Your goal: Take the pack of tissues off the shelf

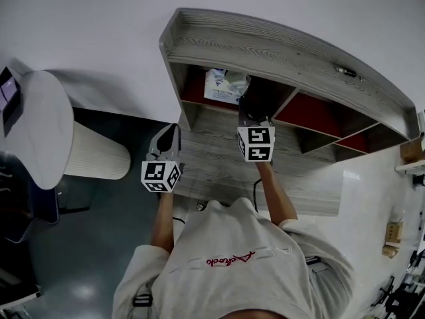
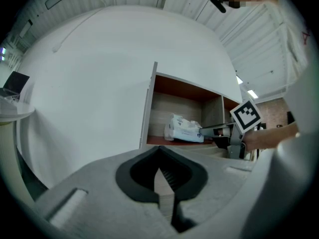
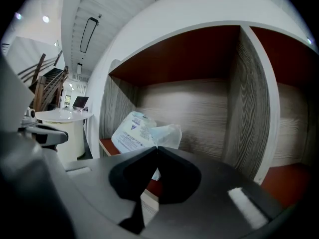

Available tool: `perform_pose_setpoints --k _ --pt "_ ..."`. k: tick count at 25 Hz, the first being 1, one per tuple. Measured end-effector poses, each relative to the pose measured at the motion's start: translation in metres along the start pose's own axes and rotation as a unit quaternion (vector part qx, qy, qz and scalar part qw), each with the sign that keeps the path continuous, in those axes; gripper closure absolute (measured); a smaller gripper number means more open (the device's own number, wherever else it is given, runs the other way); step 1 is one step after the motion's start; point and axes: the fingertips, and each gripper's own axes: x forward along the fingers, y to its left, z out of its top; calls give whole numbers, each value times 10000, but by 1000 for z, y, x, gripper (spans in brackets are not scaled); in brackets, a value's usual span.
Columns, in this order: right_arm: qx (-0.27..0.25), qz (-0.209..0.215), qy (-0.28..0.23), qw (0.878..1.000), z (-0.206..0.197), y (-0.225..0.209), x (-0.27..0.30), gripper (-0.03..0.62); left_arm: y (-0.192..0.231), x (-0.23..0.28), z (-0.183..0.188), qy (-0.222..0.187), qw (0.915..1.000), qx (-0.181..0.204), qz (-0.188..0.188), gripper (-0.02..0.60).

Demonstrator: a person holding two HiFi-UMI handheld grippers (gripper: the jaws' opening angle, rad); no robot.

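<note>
The pack of tissues [image 1: 222,85], white-blue plastic, lies tilted in the leftmost compartment of the grey wooden shelf [image 1: 265,42], on its red floor. My right gripper [image 1: 244,100] reaches into that compartment. In the right gripper view its jaws [image 3: 157,148] are shut, pinching the crinkled plastic end of the pack [image 3: 137,133]. The left gripper view shows the right gripper [image 2: 204,132] touching the pack [image 2: 183,128] from the right. My left gripper [image 1: 170,130] hangs shut and empty in front of the shelf's left end, over the lower ledge; its jaws [image 2: 159,151] meet.
A wooden divider [image 3: 249,108] stands just right of the pack, with more red-floored compartments [image 1: 312,115] beyond. The grey ledge [image 1: 219,165] runs below the compartments. A round white table [image 1: 46,131] with a laptop [image 1: 8,88] stands at the left.
</note>
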Motion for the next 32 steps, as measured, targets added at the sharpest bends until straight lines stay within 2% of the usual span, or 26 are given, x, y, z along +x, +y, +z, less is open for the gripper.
perform_pose_setpoints --k 10,18,25,32 --pt "4 118 -498 9987 15 -5 -19 583 -16 2 6 -15 9999 115 -13 581" --pt "77 457 -773 9959 23 -4 -34 585 -34 -7 12 -52 9996 222 146 581" --pt "92 1124 -975 9888 30 21 -40 585 -39 -33 15 -101 9974 254 671 581" --pt "47 2023 -1073 9734 28 61 -47 585 -41 -80 6 -84 9883 212 1511 581"
